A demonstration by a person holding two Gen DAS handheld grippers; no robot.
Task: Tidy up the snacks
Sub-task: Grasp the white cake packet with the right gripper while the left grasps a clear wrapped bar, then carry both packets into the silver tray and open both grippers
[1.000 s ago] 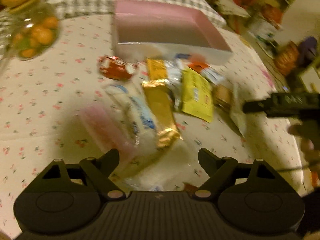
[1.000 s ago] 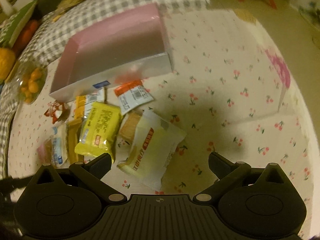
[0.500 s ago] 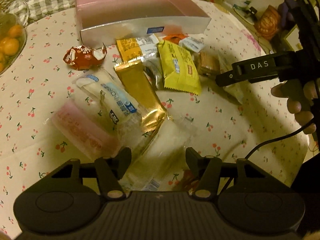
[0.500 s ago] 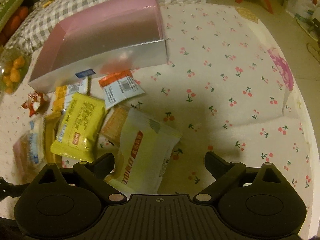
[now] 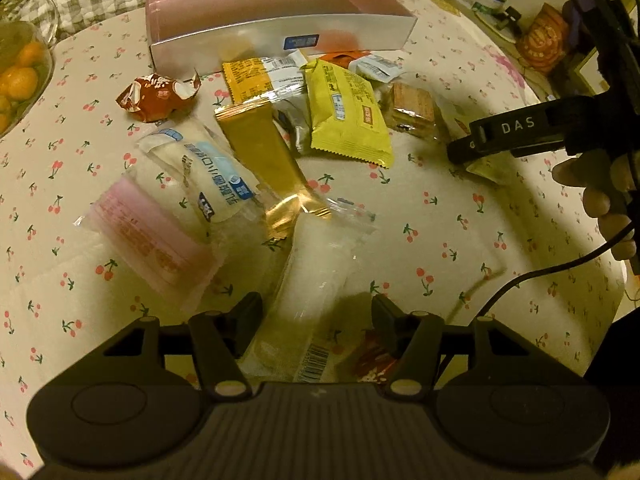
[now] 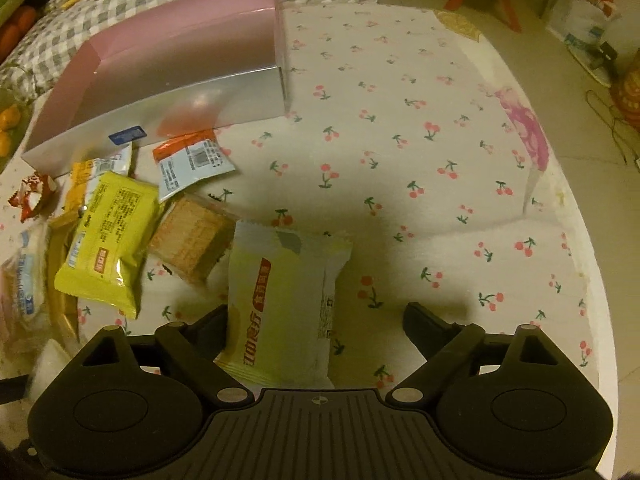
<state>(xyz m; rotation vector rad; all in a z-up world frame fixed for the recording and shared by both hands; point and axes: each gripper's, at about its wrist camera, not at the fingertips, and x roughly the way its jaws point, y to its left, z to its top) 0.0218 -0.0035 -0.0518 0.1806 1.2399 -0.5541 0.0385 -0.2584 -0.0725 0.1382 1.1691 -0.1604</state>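
Several wrapped snacks lie in a heap in front of an open pink box (image 5: 280, 36), also in the right wrist view (image 6: 168, 92). My left gripper (image 5: 316, 312) is open, its fingers either side of a long white clear-wrapped snack (image 5: 316, 268). Beside it lie a pink pack (image 5: 148, 236), a white-and-blue pack (image 5: 200, 176) and a gold bar (image 5: 264, 148). My right gripper (image 6: 316, 320) is open, with a pale yellow pack (image 6: 280, 292) between its fingers, nearer the left finger. A bright yellow pack (image 6: 108, 236) and a biscuit pack (image 6: 192, 236) lie to its left.
The round table wears a cherry-print cloth (image 6: 400, 160); its edge curves close on the right. A glass bowl of oranges (image 5: 20, 76) stands at the far left. A red wrapped candy (image 5: 156, 96) lies before the box. The right gripper's arm (image 5: 520, 132) reaches in from the right.
Both grippers have moved forward and down over the snacks. The left one's fingers narrowed and then widened around the white snack. The right one now straddles the pale yellow pack.
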